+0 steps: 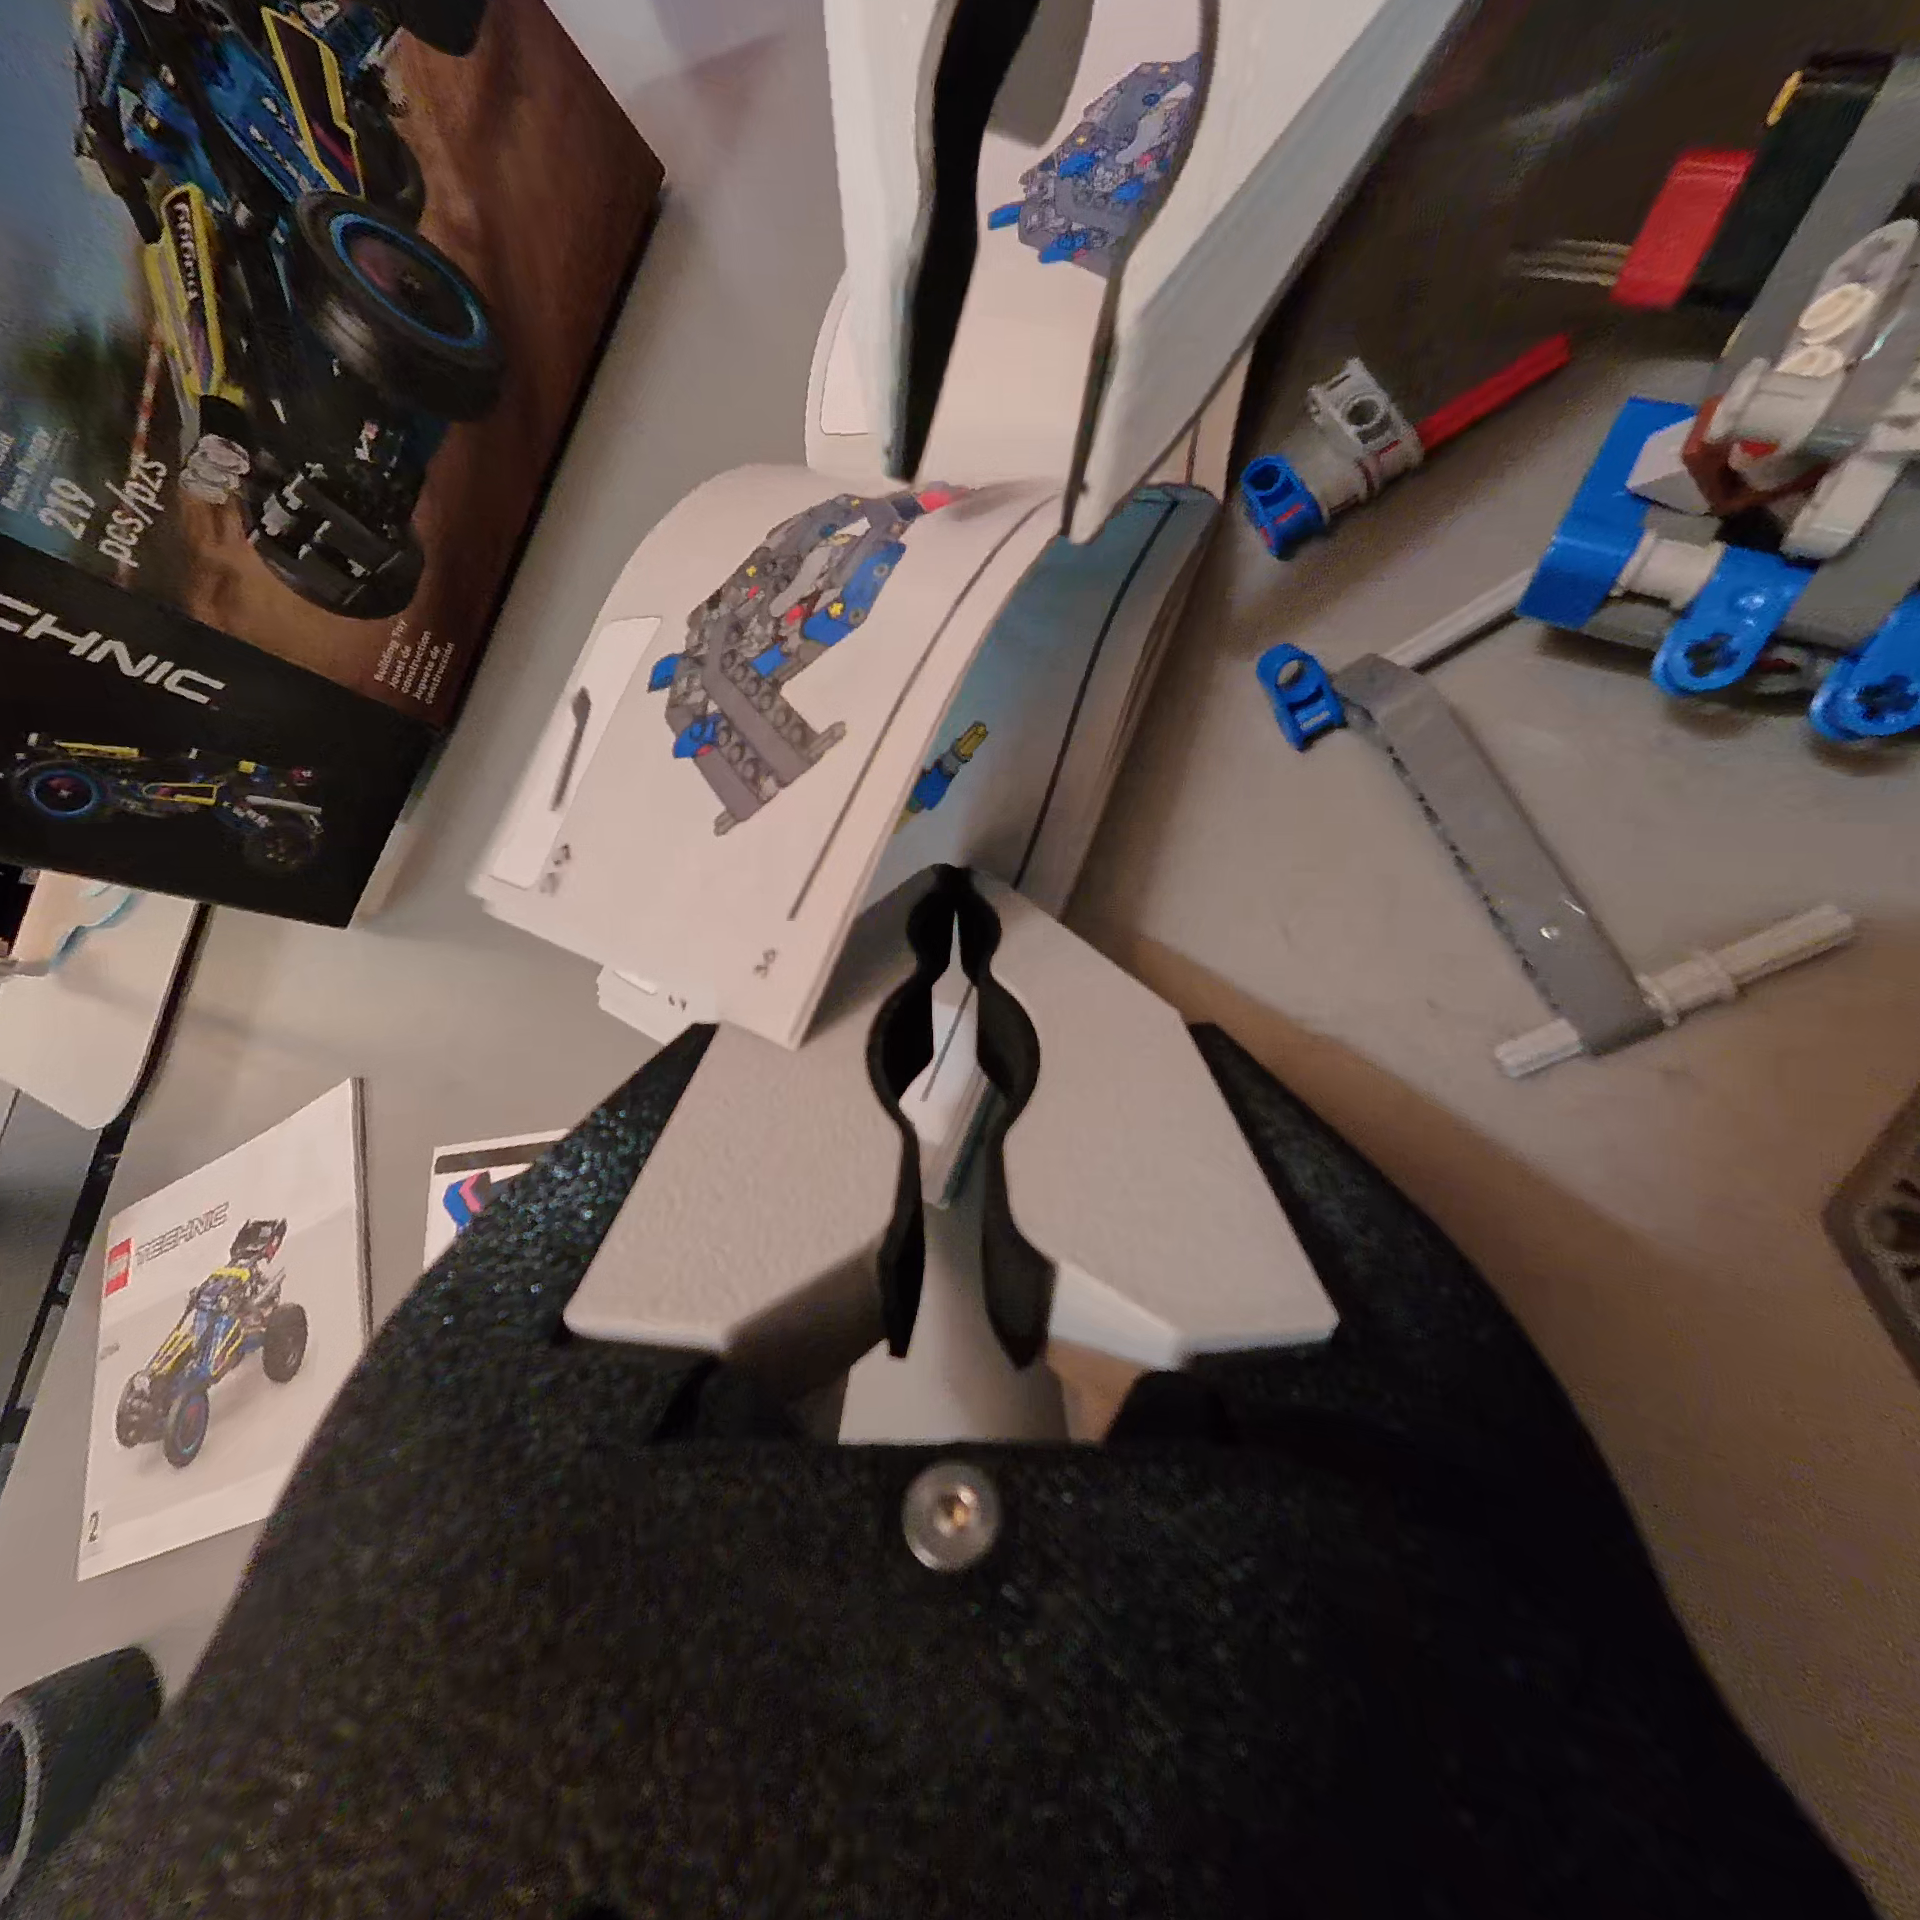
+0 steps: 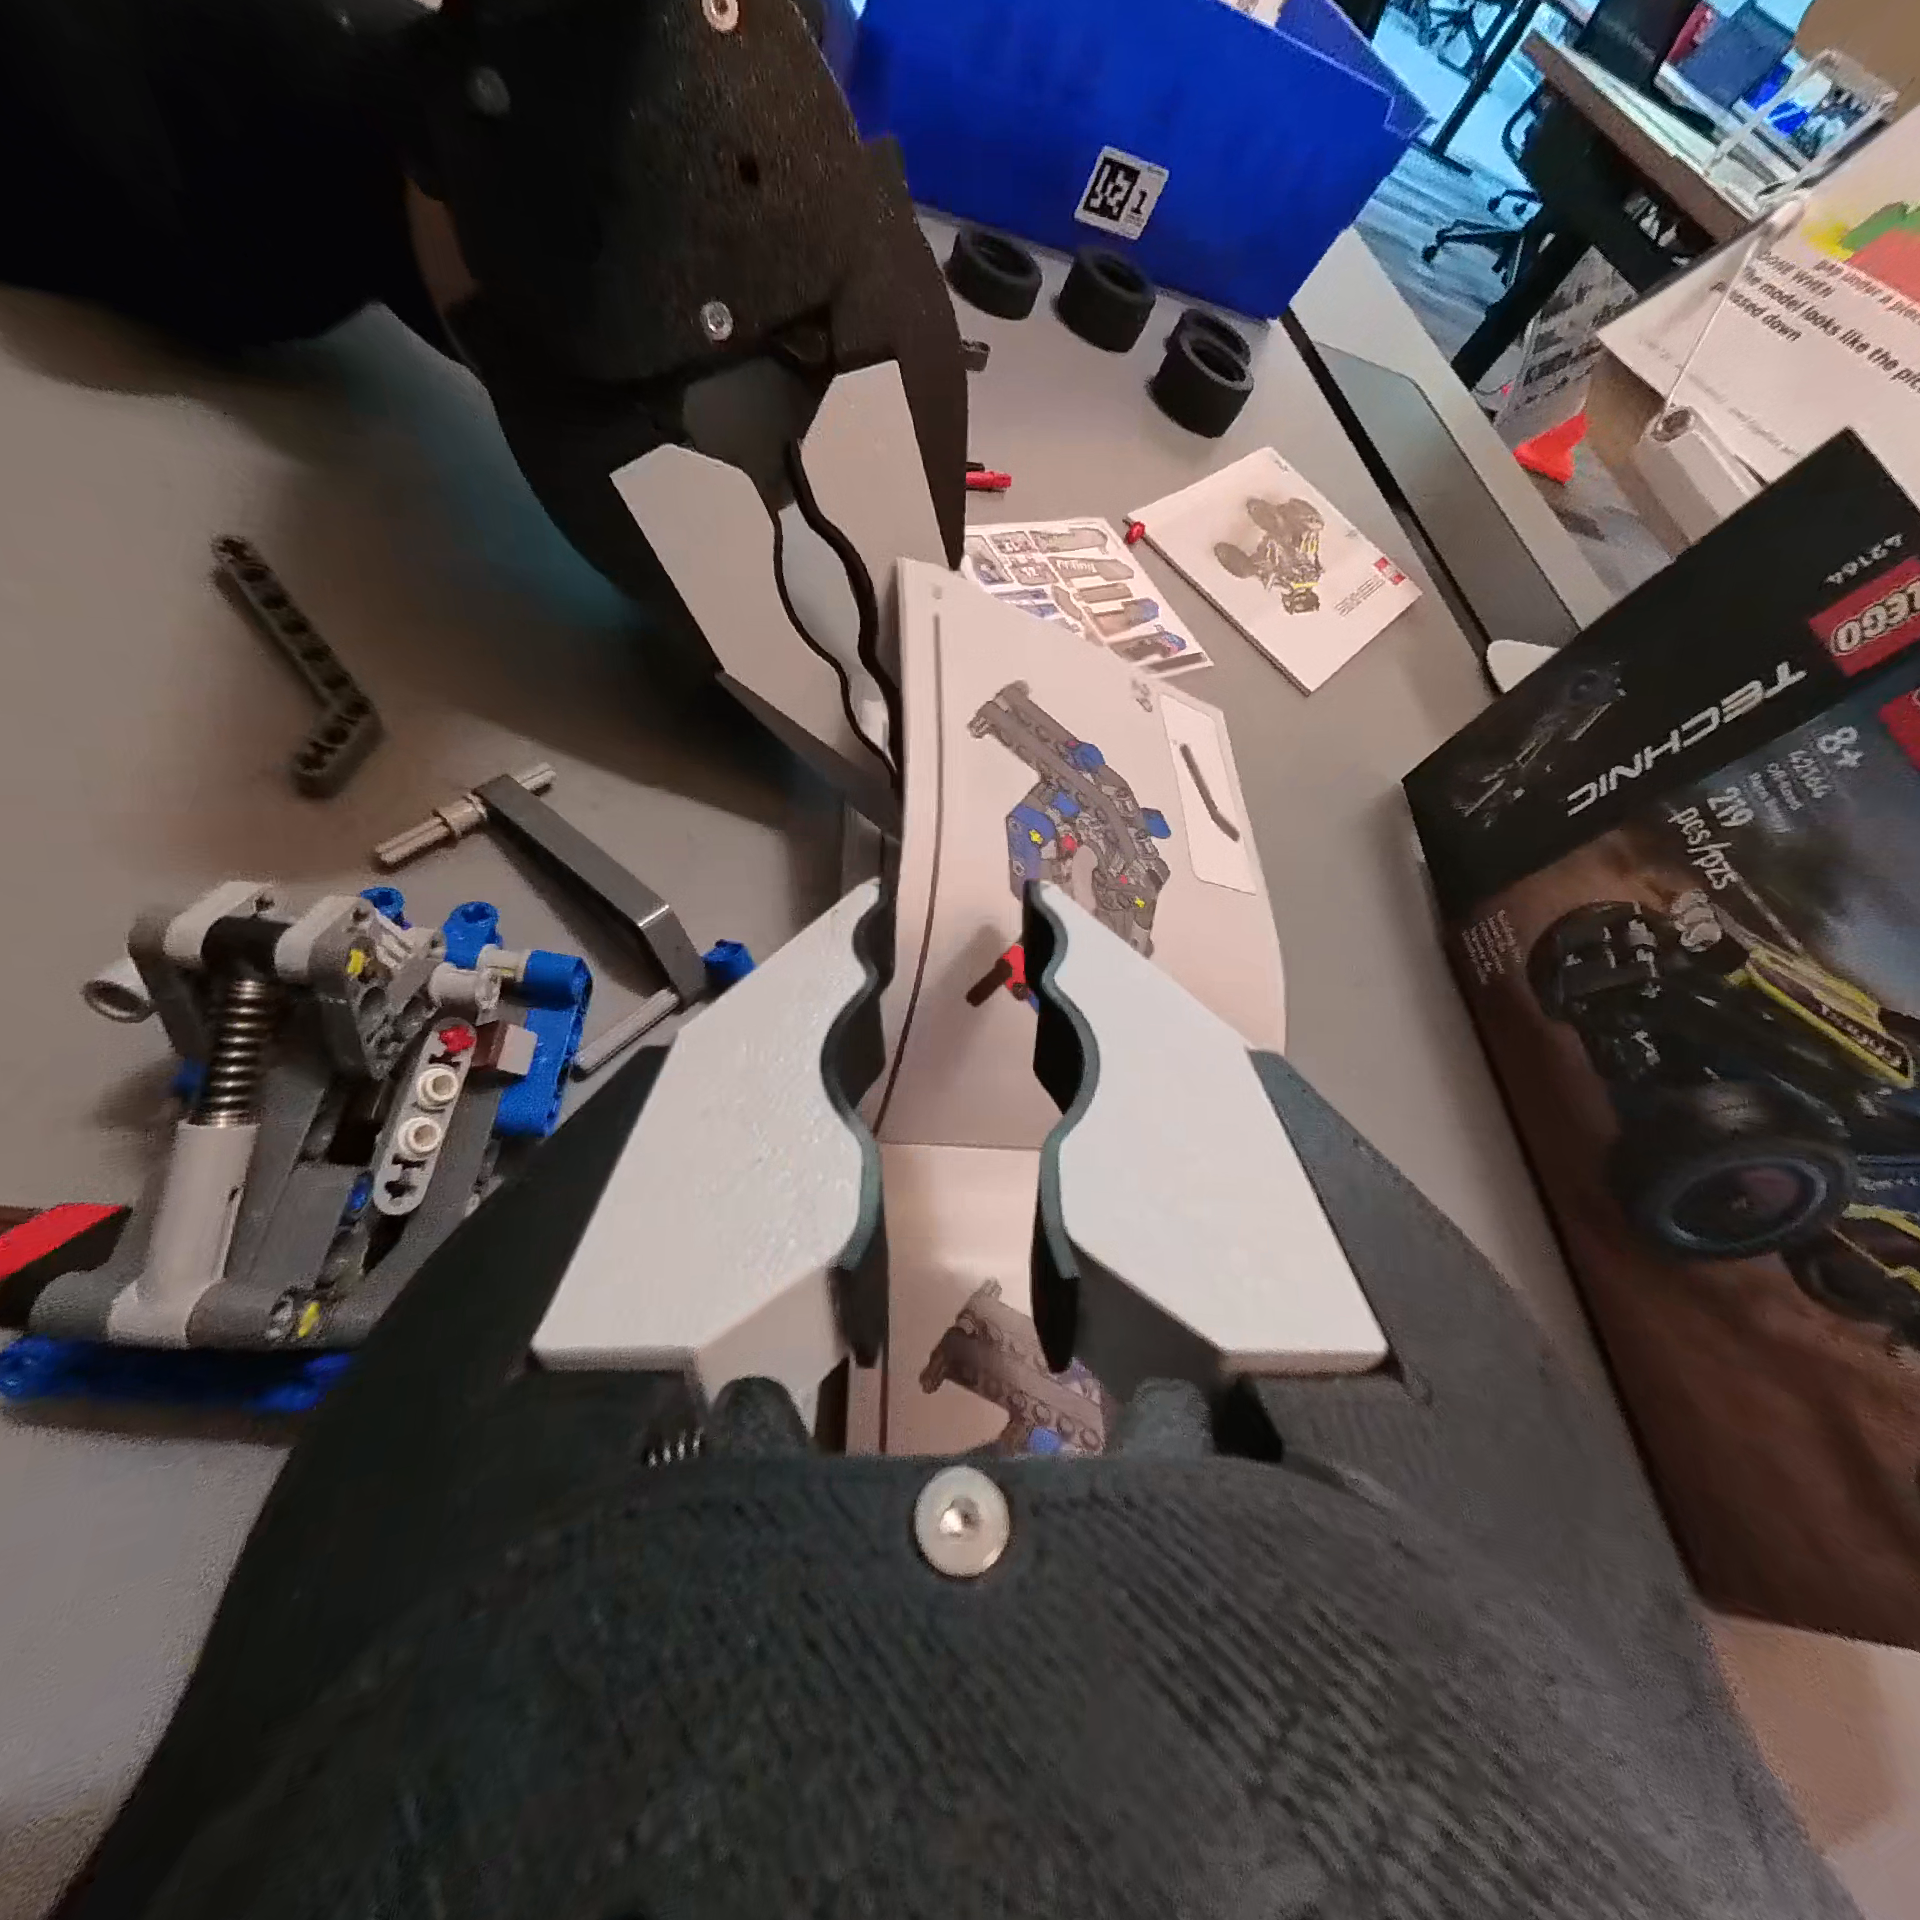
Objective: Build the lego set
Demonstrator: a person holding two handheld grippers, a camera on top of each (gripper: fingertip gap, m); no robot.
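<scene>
The open instruction booklet (image 1: 665,748) lies on the grey table (image 1: 1299,935), with one page bowed upward; it also shows in the right wrist view (image 2: 1195,935). My left gripper (image 1: 951,894) is shut on the near edge of that page, close to the spine, and shows in the right wrist view (image 2: 868,748) at the page's far edge. My right gripper (image 2: 956,914) is open over the page, one finger on each side of the printed step; it shows in the left wrist view (image 1: 992,499). The partly built grey and blue model (image 2: 312,1091) sits left of it.
A curved grey beam with an axle (image 1: 1496,831), a blue connector on a red axle (image 1: 1340,447) and an L-shaped beam (image 2: 301,665) lie loose. The set's box (image 2: 1714,1039), a second booklet (image 2: 1278,571), a sticker sheet (image 2: 1081,597), black tyres (image 2: 1101,286) and a blue bin (image 2: 1122,125) surround the booklet. The grippers' ends are close to 7 centimetres from one another.
</scene>
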